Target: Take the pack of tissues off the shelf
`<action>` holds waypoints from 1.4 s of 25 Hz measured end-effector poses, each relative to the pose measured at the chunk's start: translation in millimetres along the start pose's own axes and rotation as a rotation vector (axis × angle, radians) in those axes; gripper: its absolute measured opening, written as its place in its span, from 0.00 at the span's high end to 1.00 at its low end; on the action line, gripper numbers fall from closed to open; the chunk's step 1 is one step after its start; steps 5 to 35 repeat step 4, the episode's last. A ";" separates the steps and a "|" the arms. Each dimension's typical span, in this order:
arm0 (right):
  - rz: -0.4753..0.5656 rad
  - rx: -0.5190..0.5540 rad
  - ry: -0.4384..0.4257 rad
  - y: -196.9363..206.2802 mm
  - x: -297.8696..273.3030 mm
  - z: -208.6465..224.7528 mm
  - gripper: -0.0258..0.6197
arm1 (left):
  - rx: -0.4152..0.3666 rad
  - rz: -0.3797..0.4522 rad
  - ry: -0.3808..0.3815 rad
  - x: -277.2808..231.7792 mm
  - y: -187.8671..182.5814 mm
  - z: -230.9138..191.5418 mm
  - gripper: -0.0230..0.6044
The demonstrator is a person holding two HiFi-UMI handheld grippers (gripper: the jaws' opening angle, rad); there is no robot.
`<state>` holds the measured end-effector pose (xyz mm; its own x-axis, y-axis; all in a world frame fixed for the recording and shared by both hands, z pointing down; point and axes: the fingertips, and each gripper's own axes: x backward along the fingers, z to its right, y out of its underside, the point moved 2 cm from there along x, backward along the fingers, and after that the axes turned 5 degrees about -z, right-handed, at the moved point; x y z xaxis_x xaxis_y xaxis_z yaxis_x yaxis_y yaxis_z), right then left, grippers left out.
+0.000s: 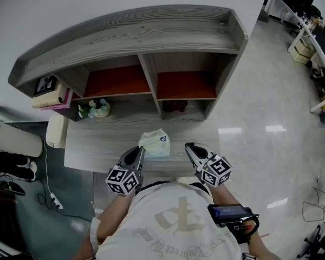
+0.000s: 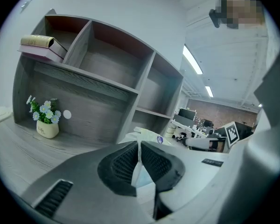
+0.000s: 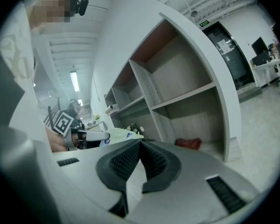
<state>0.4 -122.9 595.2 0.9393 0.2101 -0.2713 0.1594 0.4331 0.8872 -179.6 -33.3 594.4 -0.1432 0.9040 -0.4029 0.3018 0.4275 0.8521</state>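
Note:
The pack of tissues (image 1: 155, 143), white with a blue mark, lies on the grey wooden ledge (image 1: 97, 145) in front of the shelf unit (image 1: 135, 37). My left gripper (image 1: 141, 149) sits at the pack's left edge. In the left gripper view the left gripper (image 2: 139, 143) is shut on a thin fold of the pack's wrapper, and the rest of the pack (image 2: 149, 135) bulges beyond the tips. My right gripper (image 1: 188, 145) hovers just right of the pack, apart from it. It is shut with nothing between the pads (image 3: 140, 142). The right gripper view shows the pack (image 3: 123, 135) off to its left.
A small pot of flowers (image 1: 100, 109) stands in the lower left compartment. Books (image 1: 51, 96) lie on the shelf's left end. A dark red object (image 1: 175, 106) rests in the lower right compartment. A white rounded container (image 1: 57, 129) stands left of the ledge. Shiny floor lies to the right.

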 end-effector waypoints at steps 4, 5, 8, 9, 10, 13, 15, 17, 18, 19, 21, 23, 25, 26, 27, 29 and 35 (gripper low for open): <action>-0.002 -0.001 0.005 1.7 1.1 2.0 0.96 | 0.000 -0.001 0.005 -3.2 -0.2 1.9 0.92; -0.002 -0.001 0.005 1.7 1.1 2.0 0.96 | 0.000 -0.001 0.005 -3.2 -0.2 1.9 0.92; -0.002 -0.001 0.005 1.7 1.1 2.0 0.96 | 0.000 -0.001 0.005 -3.2 -0.2 1.9 0.92; -0.002 -0.001 0.005 1.7 1.1 2.0 0.96 | 0.000 -0.001 0.005 -3.2 -0.2 1.9 0.92; -0.002 -0.001 0.005 1.7 1.1 2.0 0.96 | 0.000 -0.001 0.005 -3.2 -0.2 1.9 0.92; -0.002 -0.001 0.005 1.7 1.1 2.0 0.96 | 0.000 -0.001 0.005 -3.2 -0.2 1.9 0.92; -0.002 -0.001 0.005 1.7 1.1 2.0 0.96 | 0.000 -0.001 0.005 -3.2 -0.2 1.9 0.92; -0.002 -0.001 0.005 1.7 1.1 2.0 0.96 | 0.000 -0.001 0.005 -3.2 -0.2 1.9 0.92; -0.002 -0.001 0.005 1.7 1.1 2.0 0.96 | 0.000 -0.001 0.005 -3.2 -0.2 1.9 0.92; -0.002 -0.001 0.005 1.7 1.1 2.0 0.96 | 0.000 -0.001 0.005 -3.2 -0.2 1.9 0.92; -0.002 -0.001 0.005 1.7 1.1 2.0 0.96 | 0.000 -0.001 0.005 -3.2 -0.2 1.9 0.92; -0.002 -0.001 0.005 1.7 1.1 2.0 0.96 | 0.000 -0.001 0.005 -3.2 -0.2 1.9 0.92; -0.002 -0.001 0.005 1.7 1.1 2.0 0.96 | 0.000 -0.001 0.005 -3.2 -0.2 1.9 0.92; -0.002 -0.001 0.005 1.7 1.1 2.0 0.96 | 0.000 -0.001 0.005 -3.2 -0.2 1.9 0.92; -0.002 -0.001 0.005 1.7 1.1 2.0 0.96 | 0.000 -0.001 0.005 -3.2 -0.2 1.9 0.92; -0.002 -0.001 0.005 1.7 1.1 2.0 0.96 | 0.000 -0.001 0.005 -3.2 -0.2 1.9 0.92; -0.002 -0.001 0.005 1.7 1.1 2.0 0.96 | 0.000 -0.001 0.005 -3.2 -0.2 1.9 0.92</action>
